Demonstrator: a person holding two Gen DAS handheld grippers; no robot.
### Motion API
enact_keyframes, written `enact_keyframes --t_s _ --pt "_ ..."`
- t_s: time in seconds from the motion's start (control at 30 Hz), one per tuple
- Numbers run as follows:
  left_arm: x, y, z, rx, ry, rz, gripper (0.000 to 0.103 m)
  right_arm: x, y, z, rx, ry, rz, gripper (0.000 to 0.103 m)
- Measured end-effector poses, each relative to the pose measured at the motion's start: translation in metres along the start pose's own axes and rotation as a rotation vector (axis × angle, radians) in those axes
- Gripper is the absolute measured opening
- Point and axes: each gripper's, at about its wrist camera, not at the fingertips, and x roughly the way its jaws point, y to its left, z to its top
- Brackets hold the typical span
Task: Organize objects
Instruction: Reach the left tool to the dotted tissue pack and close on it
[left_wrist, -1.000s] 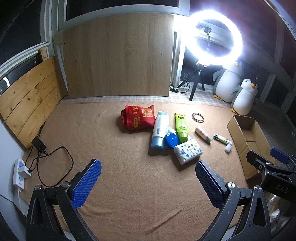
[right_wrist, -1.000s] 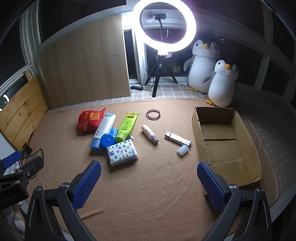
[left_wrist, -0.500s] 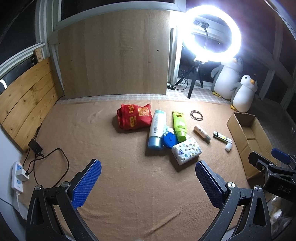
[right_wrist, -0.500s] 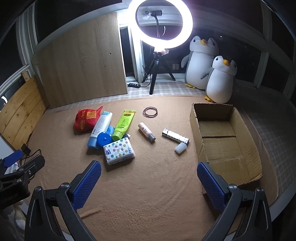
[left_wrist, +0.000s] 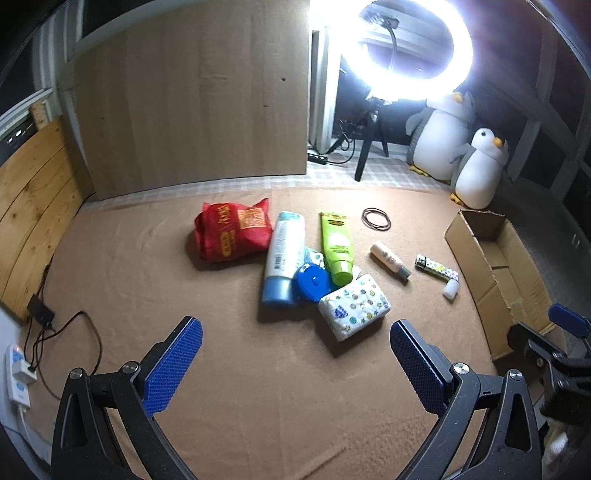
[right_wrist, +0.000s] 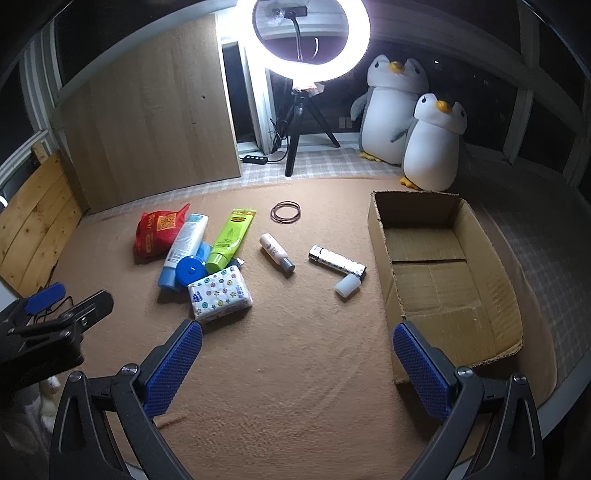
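closing in on the pile: both views nearer than before; left gripper (left_wrist: 295, 350) and right gripper (right_wrist: 297, 350) spread, empty; cardboard box (right_wrist: 443, 295) unfilled.

Right gripper (right_wrist: 297, 363) hangs wide open over the tan mat (right_wrist: 295, 387) — cardboard box (right_wrist: 454, 273) empty beside it.

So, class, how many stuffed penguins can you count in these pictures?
2. The larger penguin sits at the back, right of the ring light's tripod; the smaller penguin sits just in front, overlapping it. None appear hidden.
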Motion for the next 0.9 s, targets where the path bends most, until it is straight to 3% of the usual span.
enact_keyframes --t_s 0.2,0.37,0.53,0.77,0.9 --pt "0.034 -0.012 0.016 0.004 0.042 -0.038 0.093 0.007 -0.012 -0.001 0.018 0.02 -0.019 0.102" --pt "0.067 -0.019 0.028 0.011 0.082 -0.051 0.075 0.009 -0.023 -0.002 0.036 0.031 -0.042 0.102" --pt "0.1 -0.026 0.037 0.005 0.131 -0.086 0.067 0.01 -0.035 -0.005 0.058 0.036 -0.061 0.102" --pt "0.136 -0.038 0.04 0.021 0.186 -0.108 0.046 0.012 -0.051 -0.009 0.095 0.055 -0.078 0.102" --pt "0.148 -0.044 0.041 0.04 0.211 -0.131 0.039 0.013 -0.058 -0.012 0.11 0.059 -0.083 0.102"
